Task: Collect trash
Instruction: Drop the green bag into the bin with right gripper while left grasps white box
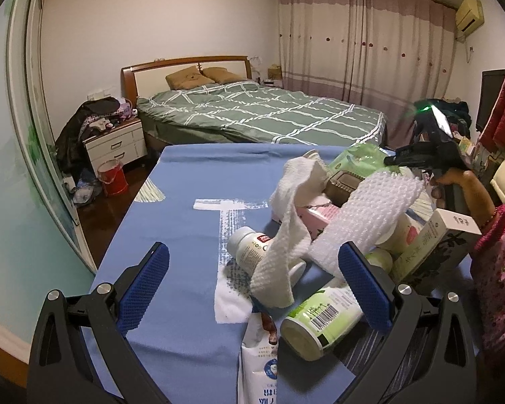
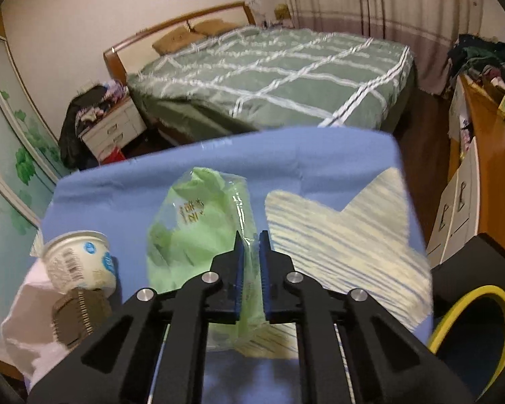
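Wrapper (image 2: 198,232) pinched in right gripper (image 2: 251,247), above table (image 2: 118,198).

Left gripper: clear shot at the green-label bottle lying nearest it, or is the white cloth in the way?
Probably yes. The left gripper is open, and the green-label bottle lies on its side on the blue cloth, close to the right finger. The white cloth hangs just beyond it and might brush the fingers, but does not cover the bottle.

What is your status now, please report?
Right gripper shut on green plastic bag, lifted over the blue table. Left gripper open, holding nothing, above the trash pile. Bin with yellow rim at right, path looks free.
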`<state>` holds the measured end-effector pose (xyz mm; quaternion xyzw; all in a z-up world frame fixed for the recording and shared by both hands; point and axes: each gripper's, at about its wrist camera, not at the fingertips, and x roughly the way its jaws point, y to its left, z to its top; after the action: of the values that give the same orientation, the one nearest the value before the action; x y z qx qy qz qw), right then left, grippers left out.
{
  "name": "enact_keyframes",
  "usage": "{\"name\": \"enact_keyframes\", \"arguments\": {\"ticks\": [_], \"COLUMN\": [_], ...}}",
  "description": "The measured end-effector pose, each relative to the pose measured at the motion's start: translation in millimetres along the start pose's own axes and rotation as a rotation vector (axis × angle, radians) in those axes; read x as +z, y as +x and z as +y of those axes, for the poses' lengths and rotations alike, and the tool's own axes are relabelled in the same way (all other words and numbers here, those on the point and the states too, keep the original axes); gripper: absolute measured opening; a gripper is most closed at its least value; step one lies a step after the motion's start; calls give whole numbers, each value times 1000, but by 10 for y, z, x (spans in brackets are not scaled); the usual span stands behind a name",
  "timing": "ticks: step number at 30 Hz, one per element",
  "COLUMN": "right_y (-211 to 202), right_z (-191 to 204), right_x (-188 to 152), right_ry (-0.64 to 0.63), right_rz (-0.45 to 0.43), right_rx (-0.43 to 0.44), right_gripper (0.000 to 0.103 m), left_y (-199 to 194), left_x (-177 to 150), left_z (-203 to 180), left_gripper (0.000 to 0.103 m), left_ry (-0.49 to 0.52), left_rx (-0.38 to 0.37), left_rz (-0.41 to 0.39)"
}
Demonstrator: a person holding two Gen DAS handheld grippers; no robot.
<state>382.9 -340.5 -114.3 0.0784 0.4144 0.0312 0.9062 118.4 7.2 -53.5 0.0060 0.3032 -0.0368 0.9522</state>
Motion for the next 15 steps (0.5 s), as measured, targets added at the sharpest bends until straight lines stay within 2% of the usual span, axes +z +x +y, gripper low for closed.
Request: {"name": "enact_keyframes", "arguments": {"ticks": [4,8,12,15], "right_y": [-489,-989,-1462,-1639], "right_z": [-125,-433,-933,-1371], "right_x": [-35,-167,-491,-738], "right_ry": [20,78,145,213], "right_rz": [-87,-163,-209,-212], "right_rx": [3,-2,-58,-116], "right_gripper": [8,8,8,8], "left_y": [-125,-240,-331,-355], "left_x": [-15,-45,-89,-125], "left_z": [-48,-190,-443,-676], "left_gripper": [99,99,99,99], "left_ry": [14,45,93,136], "left_rx": [-14,-52,-116,-164], "left_rz": [-23,-43,-50,-47]}}
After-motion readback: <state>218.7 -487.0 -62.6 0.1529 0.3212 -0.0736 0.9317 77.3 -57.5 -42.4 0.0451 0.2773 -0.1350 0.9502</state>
